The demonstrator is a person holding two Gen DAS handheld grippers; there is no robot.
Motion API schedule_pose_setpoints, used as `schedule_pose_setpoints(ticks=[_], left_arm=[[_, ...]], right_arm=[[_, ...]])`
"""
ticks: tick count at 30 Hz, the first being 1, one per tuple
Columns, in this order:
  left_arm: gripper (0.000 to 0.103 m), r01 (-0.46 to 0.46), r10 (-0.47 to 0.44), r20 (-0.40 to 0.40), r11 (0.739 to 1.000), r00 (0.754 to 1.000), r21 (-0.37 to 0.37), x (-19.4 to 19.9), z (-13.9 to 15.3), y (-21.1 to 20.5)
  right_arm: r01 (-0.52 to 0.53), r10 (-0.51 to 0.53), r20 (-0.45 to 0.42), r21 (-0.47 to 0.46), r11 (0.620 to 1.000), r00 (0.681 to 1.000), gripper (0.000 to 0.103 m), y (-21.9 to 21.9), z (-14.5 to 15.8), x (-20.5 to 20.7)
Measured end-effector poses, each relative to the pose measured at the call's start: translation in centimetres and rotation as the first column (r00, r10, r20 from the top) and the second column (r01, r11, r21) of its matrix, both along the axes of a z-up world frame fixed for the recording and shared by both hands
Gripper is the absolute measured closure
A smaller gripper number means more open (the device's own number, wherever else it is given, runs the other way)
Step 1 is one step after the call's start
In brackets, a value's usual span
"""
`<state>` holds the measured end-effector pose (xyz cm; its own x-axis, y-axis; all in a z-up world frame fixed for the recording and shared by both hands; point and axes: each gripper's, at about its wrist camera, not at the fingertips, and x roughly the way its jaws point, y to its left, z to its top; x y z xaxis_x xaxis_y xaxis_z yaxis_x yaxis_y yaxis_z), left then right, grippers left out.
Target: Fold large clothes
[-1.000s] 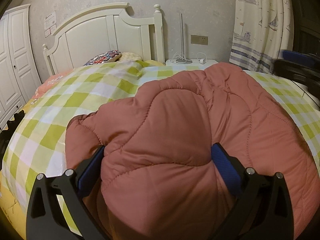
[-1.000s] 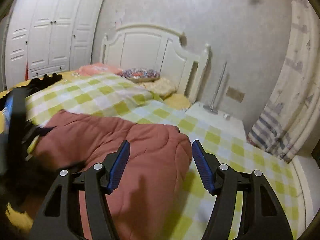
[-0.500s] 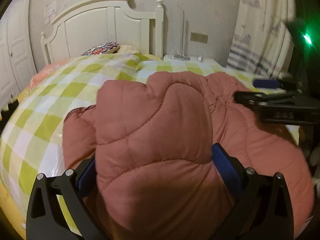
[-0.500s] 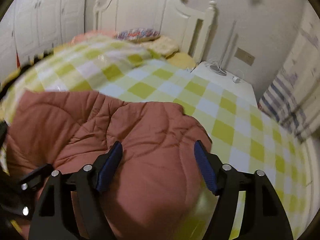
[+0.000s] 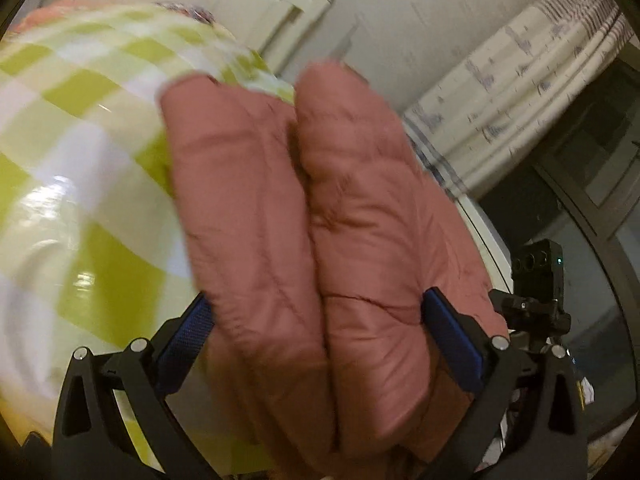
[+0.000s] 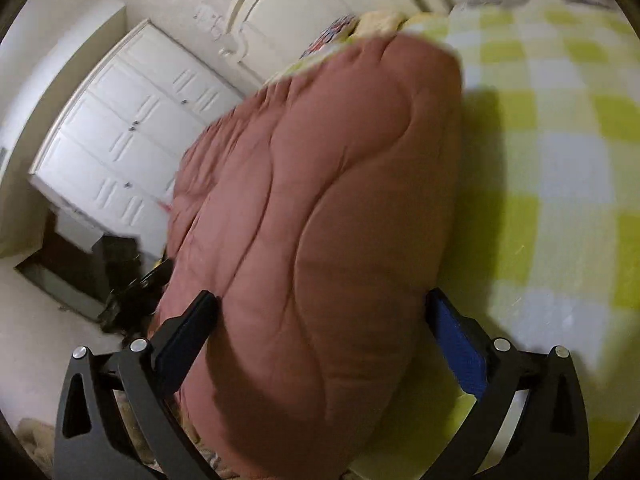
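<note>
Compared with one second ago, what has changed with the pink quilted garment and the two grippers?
The pink quilted garment lay spread on the checked bedspread; now it is doubled into two thick layers. Both views have rolled, so both grippers turned. The left gripper and right gripper stay clamped on the garment, and it remains over the bed.

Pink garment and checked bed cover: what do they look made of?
Pink garment: padded, quilted synthetic shell, judging by puffy panels and stitch lines; matte. Checked bed cover: woven fabric probably, yet glossy highlights in the left view suggest a smooth or coated surface; uncertain.
</note>
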<state>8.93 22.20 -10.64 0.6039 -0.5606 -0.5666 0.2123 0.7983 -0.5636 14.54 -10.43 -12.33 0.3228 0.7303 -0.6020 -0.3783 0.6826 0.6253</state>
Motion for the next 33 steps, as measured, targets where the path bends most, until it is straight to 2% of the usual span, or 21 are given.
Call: schedule_pose_setpoints(ticks=[3, 5, 6, 7, 10, 14, 15, 17, 18, 19, 20, 21, 23, 24, 25, 26, 27, 28, 29, 30, 33], left_arm=[[0.002, 0.022, -0.022, -0.018, 1.000, 1.000, 0.009, 1.6, -0.2, -1.1], [0.005, 0.027, -0.028, -0.030, 1.000, 0.999, -0.011, 3.0, -0.2, -1.7], [0.014, 0.030, -0.030, -0.020, 1.000, 0.999, -0.002, 3.7, 0.3, -2.3], [0.021, 0.035, -0.035, -0.013, 0.999, 0.999, 0.006, 4.3, 0.6, -2.8], [0.033, 0.050, -0.049, -0.010, 0.999, 0.999, 0.019, 7.2, 1.9, -5.6], [0.038, 0.062, -0.062, 0.002, 0.994, 0.998, 0.085, 13.3, 3.4, -11.9], [0.038, 0.064, -0.064, 0.000, 0.993, 0.998, 0.095, 14.8, 3.5, -13.1], [0.037, 0.061, -0.061, -0.008, 0.993, 0.998, 0.105, 17.3, 3.3, -15.0], [0.029, 0.050, -0.048, -0.016, 0.992, 0.999, 0.117, 18.5, 2.9, -15.9], [0.016, 0.029, -0.026, -0.024, 0.990, 0.999, 0.139, 19.3, 2.6, -16.6], [0.010, 0.000, 0.004, -0.022, 0.985, 1.000, 0.170, 20.0, 2.4, -17.2], [0.005, -0.024, 0.026, -0.005, 0.980, 1.000, 0.196, 20.3, 2.3, -17.5], [0.002, -0.059, 0.050, 0.043, 0.967, 0.998, 0.248, 20.4, 2.5, -17.9], [0.002, -0.075, 0.061, 0.062, 0.963, 0.996, 0.261, 20.2, 2.8, -17.7], [0.002, -0.136, 0.113, 0.097, 0.949, 0.989, 0.284, 19.6, 3.4, -16.9], [0.002, -0.227, 0.191, 0.143, 0.921, 0.971, 0.315, 18.7, 4.2, -15.8], [0.002, -0.328, 0.274, 0.193, 0.874, 0.942, 0.358, 17.7, 5.0, -15.1], [0.003, -0.446, 0.370, 0.252, 0.792, 0.894, 0.417, 16.5, 6.0, -14.5], [0.003, -0.498, 0.406, 0.293, 0.751, 0.866, 0.434, 15.3, 6.7, -14.0], [0.002, -0.522, 0.410, 0.332, 0.741, 0.850, 0.421, 14.1, 7.4, -13.4], [0.002, -0.588, 0.425, 0.443, 0.732, 0.789, 0.345, 10.0, 10.2, -12.4]], right_arm=[[-0.015, 0.015, 0.024, 0.003, 1.000, 1.000, 0.004, 0.3, -0.3, -0.5], [-0.018, 0.018, 0.085, -0.006, 1.000, 0.996, 0.013, 0.5, 0.2, -1.1], [-0.003, 0.006, 0.131, -0.019, 1.000, 0.991, 0.020, 0.5, 0.7, -1.6], [0.032, -0.022, 0.188, -0.051, 0.998, 0.982, 0.023, 0.4, 1.3, -2.0], [0.166, -0.116, 0.302, -0.146, 0.975, 0.946, 0.027, -0.6, 3.0, -2.2], [0.347, -0.246, 0.391, -0.212, 0.914, 0.887, 0.029, -3.1, 5.1, -0.4], [0.371, -0.265, 0.394, -0.221, 0.902, 0.880, 0.029, -3.6, 5.3, 0.2], [0.437, -0.316, 0.405, -0.252, 0.863, 0.858, 0.029, -5.1, 5.6, 1.6], [0.471, -0.342, 0.409, -0.272, 0.839, 0.846, 0.029, -5.9, 5.5, 2.2], [0.496, -0.362, 0.407, -0.298, 0.816, 0.839, 0.028, -6.3, 5.3, 2.9], [0.531, -0.384, 0.414, -0.339, 0.777, 0.825, 0.024, -6.7, 5.2, 3.3], [0.568, -0.406, 0.434, -0.362, 0.739, 0.804, 0.014, -6.8, 5.5, 3.0], [0.639, -0.441, 0.497, -0.358, 0.681, 0.747, 0.014, -5.9, 6.5, 1.9], [0.651, -0.438, 0.523, -0.341, 0.678, 0.731, 0.014, -5.6, 6.9, 1.3], [0.648, -0.423, 0.546, -0.324, 0.689, 0.723, 0.013, -4.9, 7.2, 0.7], [0.637, -0.397, 0.570, -0.313, 0.705, 0.720, 0.011, -4.0, 7.6, -0.3], [0.624, -0.369, 0.590, -0.313, 0.716, 0.718, 0.011, -3.1, 7.6, -1.3], [0.602, -0.328, 0.606, -0.324, 0.730, 0.724, 0.011, -2.1, 7.4, -2.2], [0.569, -0.276, 0.610, -0.357, 0.741, 0.743, 0.011, -0.9, 6.8, -2.7], [0.542, -0.222, 0.610, -0.410, 0.734, 0.761, 0.011, 0.3, 6.1, -2.7], [0.474, -0.031, 0.591, -0.612, 0.633, 0.806, 0.007, 4.3, 3.0, -2.3]])
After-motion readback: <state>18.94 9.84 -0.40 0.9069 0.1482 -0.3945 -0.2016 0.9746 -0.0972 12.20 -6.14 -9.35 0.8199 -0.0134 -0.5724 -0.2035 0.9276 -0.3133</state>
